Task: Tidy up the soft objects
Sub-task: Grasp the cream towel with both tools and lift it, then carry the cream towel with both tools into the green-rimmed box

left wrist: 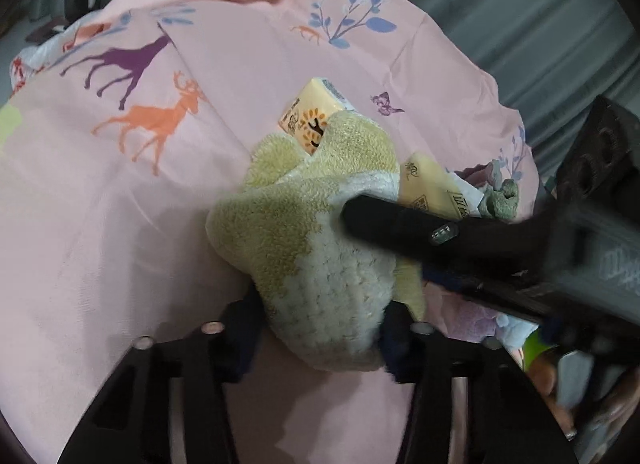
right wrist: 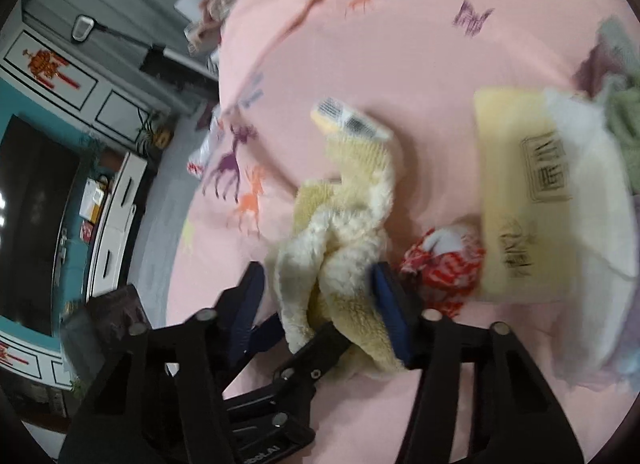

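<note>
A yellow and cream fluffy towel (left wrist: 320, 256) lies bunched on a pink sheet printed with animals (left wrist: 120, 204). My left gripper (left wrist: 320, 328) is shut on the towel's near end, with the cloth filling the gap between its blue pads. One black finger (left wrist: 400, 224) of my right gripper comes in from the right and rests on top of the towel. In the right wrist view my right gripper (right wrist: 320, 296) is shut on the towel (right wrist: 344, 232), and a finger (right wrist: 316, 348) of the left gripper shows below it. The towel drapes over a small tissue pack (left wrist: 316, 112).
A larger yellow tissue pack (right wrist: 520, 192) lies to the right with a crumpled red and white wrapper (right wrist: 440, 264) beside it. A green soft item (left wrist: 502, 200) sits beyond it. A person's hand (left wrist: 552, 380) holds the right gripper. A white cabinet (right wrist: 120, 204) and dark screen stand left of the sheet's edge.
</note>
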### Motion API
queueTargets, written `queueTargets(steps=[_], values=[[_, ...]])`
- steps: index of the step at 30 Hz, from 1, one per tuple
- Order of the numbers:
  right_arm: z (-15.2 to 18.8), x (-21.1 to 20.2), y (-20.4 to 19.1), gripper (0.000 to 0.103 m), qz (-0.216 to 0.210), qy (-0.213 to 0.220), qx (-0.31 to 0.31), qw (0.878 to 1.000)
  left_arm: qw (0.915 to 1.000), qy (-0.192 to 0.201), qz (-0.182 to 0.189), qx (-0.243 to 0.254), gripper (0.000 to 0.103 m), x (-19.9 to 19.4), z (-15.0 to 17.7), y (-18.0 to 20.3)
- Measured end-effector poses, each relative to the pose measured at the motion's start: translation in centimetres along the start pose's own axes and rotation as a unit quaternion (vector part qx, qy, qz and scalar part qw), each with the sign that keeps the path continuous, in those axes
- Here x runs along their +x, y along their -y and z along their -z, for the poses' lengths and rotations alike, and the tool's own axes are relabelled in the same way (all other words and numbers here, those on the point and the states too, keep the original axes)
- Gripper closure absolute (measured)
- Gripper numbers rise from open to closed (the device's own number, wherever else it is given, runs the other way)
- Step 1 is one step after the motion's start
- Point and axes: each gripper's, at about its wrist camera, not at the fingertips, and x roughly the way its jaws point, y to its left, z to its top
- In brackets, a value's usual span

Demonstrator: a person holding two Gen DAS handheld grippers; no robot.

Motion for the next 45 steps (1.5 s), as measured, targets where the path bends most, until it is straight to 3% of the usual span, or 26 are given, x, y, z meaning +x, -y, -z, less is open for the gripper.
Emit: queueTargets(steps=[1,2,6,10,16,22,31,34,40,45], values=[[0.2,0.1,0.0,0.074,0.003,-0.002,0.003,1.0,1.0,0.0,-0.002,0.002,0.066,-0.1,0.1,0.0],[0.3,0.1,0.2,0.078,-0.003,-0.002,0.006,1.0,0.9999,0.0,-0.005,0.011,0.068,-0.3,0.1,0.3],[0.9,-2.0,0.0,0.08,-0.016,0.025,-0.003,1.0,0.9971,0.021,-0.007,0.072,0.069,-2.3,0.5,2.7],[2.6,-7.0,-0.5,0.08,-0.018,0.084,-0.012,0.996,0.9914,0.049,0.015,0.121,0.069,-5.5,1.1,6.3],[5.8,-15.8,0.1,0.08,-0.029,0.173,-0.005,0.984,0.9734,0.094,0.037,0.205,0.069,-9.7,3.3,13.3],[9.0,-22.1,2.0,0.08,0.004,0.246,0.0,0.969,0.9572,0.095,0.089,0.258,0.069,-10.4,5.0,20.2],[13.3,-30.1,9.4,0.079,0.059,0.335,0.069,0.938,0.9262,0.068,0.15,0.339,0.069,-6.5,9.2,30.5],[14.3,-32.1,12.6,0.078,0.08,0.358,0.096,0.925,0.9201,0.047,0.173,0.348,0.069,-4.7,10.0,32.9],[16.3,-34.4,18.0,0.077,0.113,0.393,0.152,0.9,0.8992,0.019,0.196,0.391,0.069,-0.4,12.1,38.5],[17.7,-35.3,22.0,0.077,0.138,0.411,0.196,0.879,0.8865,-0.023,0.22,0.407,0.069,3.0,14.1,41.9]])
